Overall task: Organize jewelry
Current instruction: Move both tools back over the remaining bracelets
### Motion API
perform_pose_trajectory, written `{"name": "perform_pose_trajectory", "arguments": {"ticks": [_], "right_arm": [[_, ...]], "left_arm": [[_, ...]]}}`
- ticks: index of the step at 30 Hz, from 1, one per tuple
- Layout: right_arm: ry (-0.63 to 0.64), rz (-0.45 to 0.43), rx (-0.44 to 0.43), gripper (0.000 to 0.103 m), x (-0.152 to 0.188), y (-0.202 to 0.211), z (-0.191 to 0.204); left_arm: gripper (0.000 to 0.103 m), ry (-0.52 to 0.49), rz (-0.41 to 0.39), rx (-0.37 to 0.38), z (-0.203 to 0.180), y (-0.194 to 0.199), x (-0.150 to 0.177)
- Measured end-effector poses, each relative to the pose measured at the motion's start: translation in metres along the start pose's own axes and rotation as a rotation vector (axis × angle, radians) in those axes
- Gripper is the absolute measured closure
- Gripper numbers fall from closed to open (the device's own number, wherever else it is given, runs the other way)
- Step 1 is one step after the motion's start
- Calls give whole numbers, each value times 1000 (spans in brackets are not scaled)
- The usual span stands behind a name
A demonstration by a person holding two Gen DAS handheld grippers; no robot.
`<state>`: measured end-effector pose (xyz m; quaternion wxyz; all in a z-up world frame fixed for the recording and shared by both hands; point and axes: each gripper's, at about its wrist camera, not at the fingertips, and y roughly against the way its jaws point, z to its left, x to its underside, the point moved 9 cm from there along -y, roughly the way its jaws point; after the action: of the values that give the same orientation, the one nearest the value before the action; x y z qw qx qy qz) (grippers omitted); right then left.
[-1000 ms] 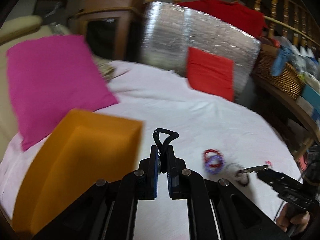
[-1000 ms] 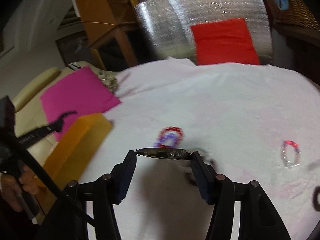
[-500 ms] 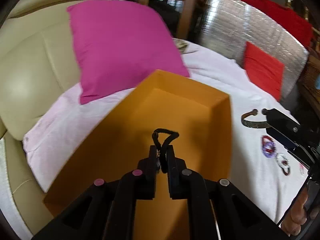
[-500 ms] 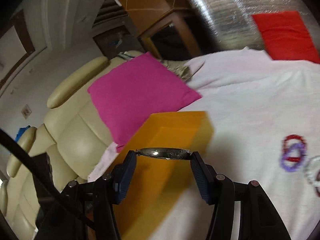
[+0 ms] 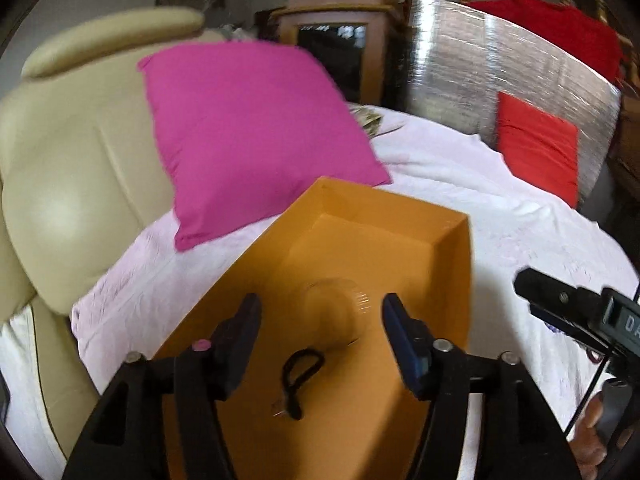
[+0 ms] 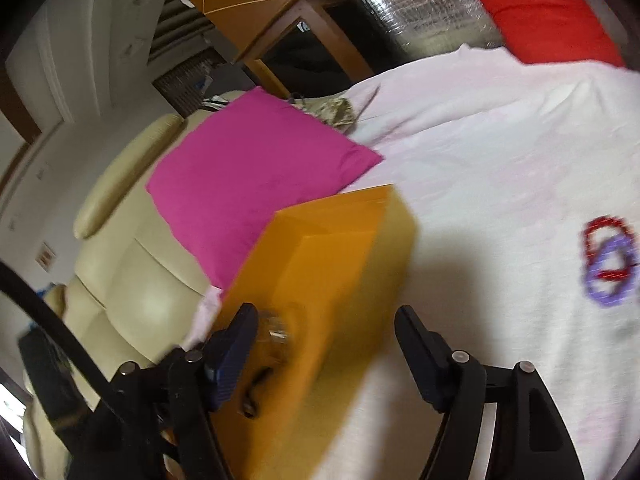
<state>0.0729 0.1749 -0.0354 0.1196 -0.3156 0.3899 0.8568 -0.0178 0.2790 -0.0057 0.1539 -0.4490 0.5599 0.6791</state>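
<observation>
An open orange box (image 5: pixel 400 216) lies on the white sheet (image 5: pixel 520 208). A black cord bracelet (image 5: pixel 300 376) lies loose on the box floor. My left gripper (image 5: pixel 320 332) hangs above it, its jaws opening with nothing pressed between the pads. My right gripper (image 6: pixel 326 344) is over the orange box (image 6: pixel 340 248), jaws opening. A metal bangle (image 6: pixel 278 328), blurred, is free of the pads next to the left finger. The bangle (image 5: pixel 332 312) also shows as a blur inside the box. Red and purple bead bracelets (image 6: pixel 608 260) rest on the sheet to the right.
A pink cushion (image 5: pixel 248 132) leans on the cream sofa (image 5: pixel 72 168) behind the box. A red cushion (image 5: pixel 536 144) stands against a silver foil panel (image 5: pixel 480 64) at the back right. A person's hand (image 5: pixel 592 440) holds the right gripper's handle at the lower right.
The left gripper has opened and the black cord bracelet has dropped into the box. The right gripper has opened wider and let go of the bangle over the box.
</observation>
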Motion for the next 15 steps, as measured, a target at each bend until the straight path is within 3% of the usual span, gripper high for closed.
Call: {"name": "perform_pose_trajectory", "arguments": {"ticks": [7, 15], "right_arm": [[45, -36, 174, 29, -2, 74, -65], [38, -126, 312, 29, -4, 158, -126]], "left_arm": [[30, -109, -43, 65, -51, 12, -6], [29, -194, -54, 100, -108, 17, 0]]}}
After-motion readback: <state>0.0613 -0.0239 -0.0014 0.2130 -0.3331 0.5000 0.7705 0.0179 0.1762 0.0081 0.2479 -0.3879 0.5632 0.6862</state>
